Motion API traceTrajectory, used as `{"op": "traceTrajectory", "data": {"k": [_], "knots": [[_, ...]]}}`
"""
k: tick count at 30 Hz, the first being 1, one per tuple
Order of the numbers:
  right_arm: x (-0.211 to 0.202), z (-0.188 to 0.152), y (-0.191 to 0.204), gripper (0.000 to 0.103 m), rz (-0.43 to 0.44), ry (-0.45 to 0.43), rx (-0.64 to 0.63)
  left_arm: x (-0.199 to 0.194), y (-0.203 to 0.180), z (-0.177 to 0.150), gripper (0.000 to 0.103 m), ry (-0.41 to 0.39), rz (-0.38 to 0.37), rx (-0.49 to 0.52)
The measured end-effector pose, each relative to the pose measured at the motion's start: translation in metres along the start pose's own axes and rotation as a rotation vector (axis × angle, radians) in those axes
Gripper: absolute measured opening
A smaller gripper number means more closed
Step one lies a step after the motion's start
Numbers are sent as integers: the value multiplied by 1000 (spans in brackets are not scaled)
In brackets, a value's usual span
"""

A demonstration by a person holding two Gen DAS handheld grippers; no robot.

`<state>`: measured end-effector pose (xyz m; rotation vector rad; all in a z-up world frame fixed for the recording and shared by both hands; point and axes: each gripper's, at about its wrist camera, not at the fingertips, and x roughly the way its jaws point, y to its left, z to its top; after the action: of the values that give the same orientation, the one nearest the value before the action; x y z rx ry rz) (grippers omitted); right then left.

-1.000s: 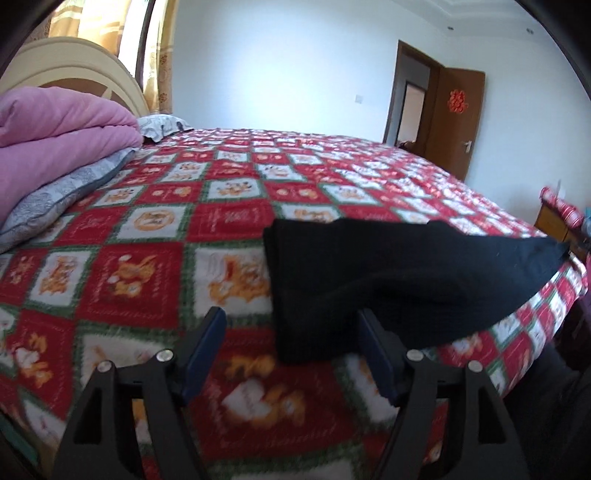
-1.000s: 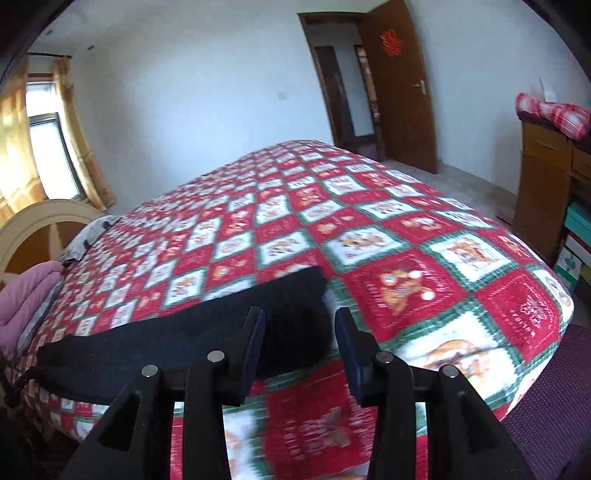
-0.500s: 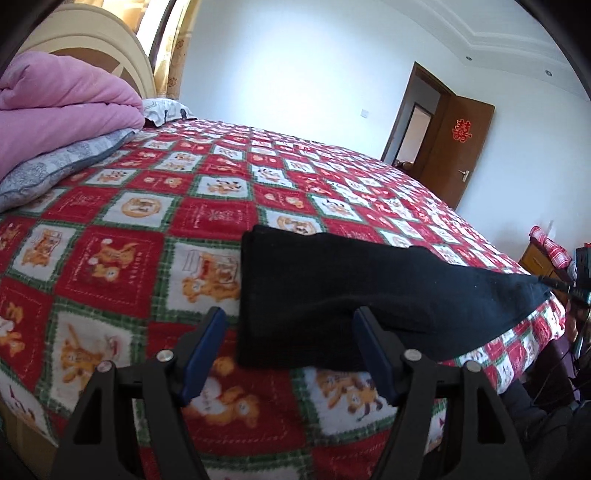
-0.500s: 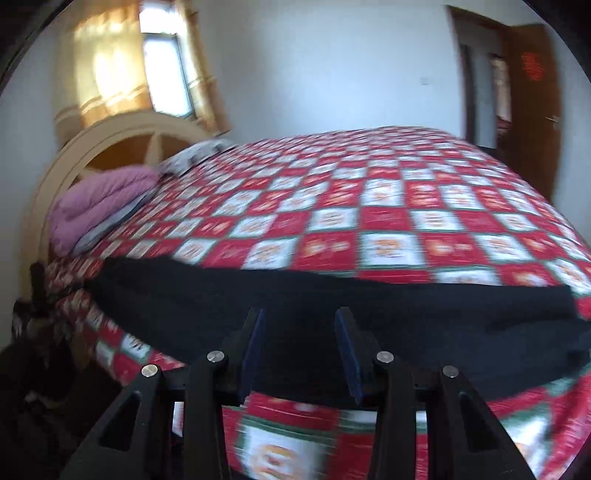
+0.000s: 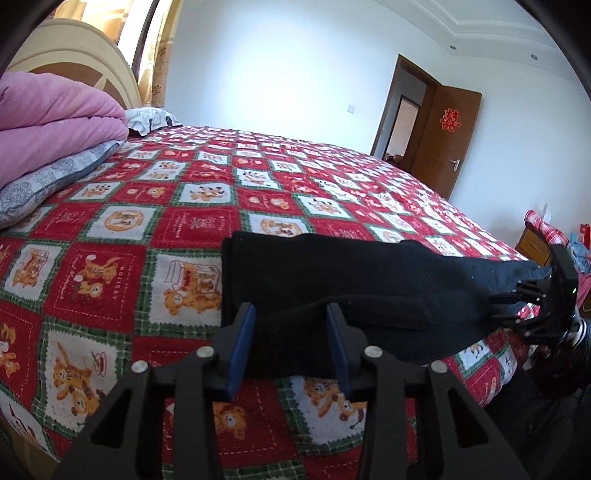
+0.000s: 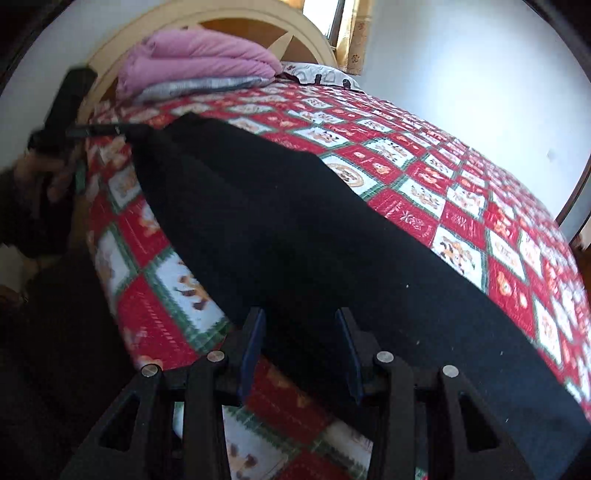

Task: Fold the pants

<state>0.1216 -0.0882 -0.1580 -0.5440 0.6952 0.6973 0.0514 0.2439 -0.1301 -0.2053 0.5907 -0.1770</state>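
Black pants (image 5: 332, 280), folded lengthwise, lie along the near edge of the bed (image 5: 122, 295). My left gripper (image 5: 290, 314) straddles their left end. Its jaws are closing with the black cloth between the blue pads, and a gap still shows. The right gripper (image 5: 496, 307) hovers at the far right end of the pants. In the right wrist view the pants (image 6: 295, 221) run away toward the headboard. The right gripper (image 6: 301, 314) stands open over their near end with cloth beneath its fingers. The left gripper (image 6: 125, 129), held by a hand (image 6: 44, 173), sits at the far end.
A pink duvet (image 5: 55, 122) on a grey pillow (image 5: 48, 177) is stacked by the cream headboard (image 6: 229, 18). A brown door (image 5: 443, 136) stands open at the back right. A wooden cabinet (image 5: 532, 247) is beside the bed's right end.
The left jaws have narrowed around the pants' left end. The right gripper swept along the bed edge and rolled, turning from the door side to face the headboard over the pants.
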Motion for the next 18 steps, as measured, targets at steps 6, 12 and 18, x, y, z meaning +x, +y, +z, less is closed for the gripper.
{"op": "traceTrajectory", "data": {"k": [6,12,18], "knots": [[12,2,-3,15,16,20,-12,2,-1,-1,24,5,-9,20],[-12,7,-2,3,46,-16,17,-4,-6,2,18,-3,-14,73],[-12,-8,8,3,44,28,-20,-10,10,-5,18,-6,-25,63]]}}
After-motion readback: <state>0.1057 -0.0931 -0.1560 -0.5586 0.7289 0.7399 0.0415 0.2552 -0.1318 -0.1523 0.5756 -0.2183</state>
